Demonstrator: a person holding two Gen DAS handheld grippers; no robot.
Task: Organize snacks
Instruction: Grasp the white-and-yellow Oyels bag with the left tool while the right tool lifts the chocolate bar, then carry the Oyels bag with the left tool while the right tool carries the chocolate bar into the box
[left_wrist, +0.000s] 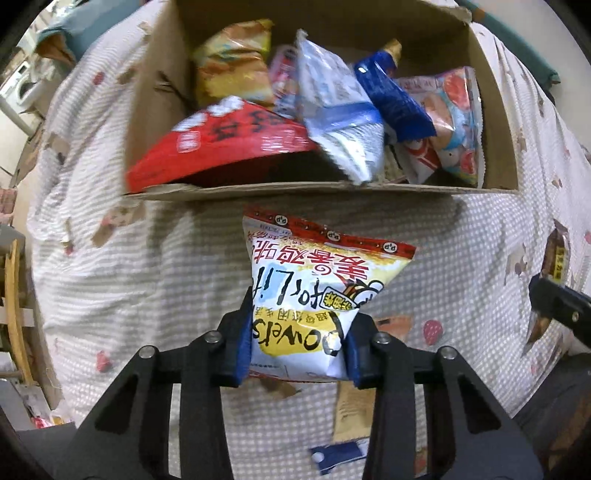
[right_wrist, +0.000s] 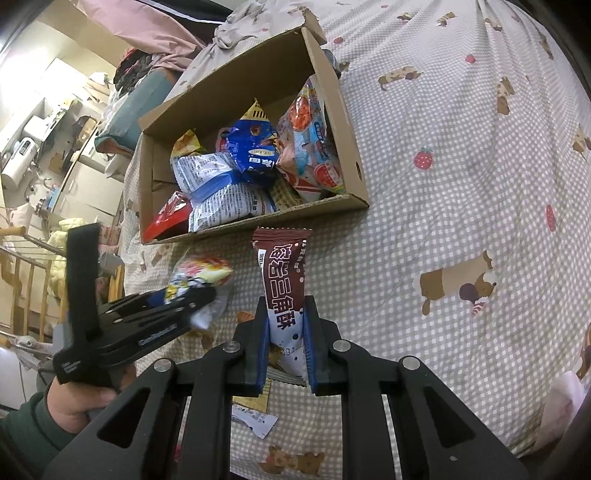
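Left wrist view: both grippers held snack packets short of the cardboard box.

Left wrist view showed the left gripper (left_wrist: 297, 343) clamped on the lower half of a white puffed bag (left_wrist: 314, 288), its pads denting the film, just short of the near wall of the cardboard box (left_wrist: 314, 190) on the bedspread (left_wrist: 147, 277). That bag looked light, soft, air-filled and slippery; a hold across a sealed end would likely crush less than one across the belly. Only this view showed the red bag (left_wrist: 221, 144) overhanging the box's left corner. Right wrist view showed the right gripper (right_wrist: 286, 343) closed on the lower part of a brown wafer packet (right_wrist: 282, 273), narrow and stiffer, probably brittle inside. Only this view showed the hand (right_wrist: 77, 398) carrying the left gripper.
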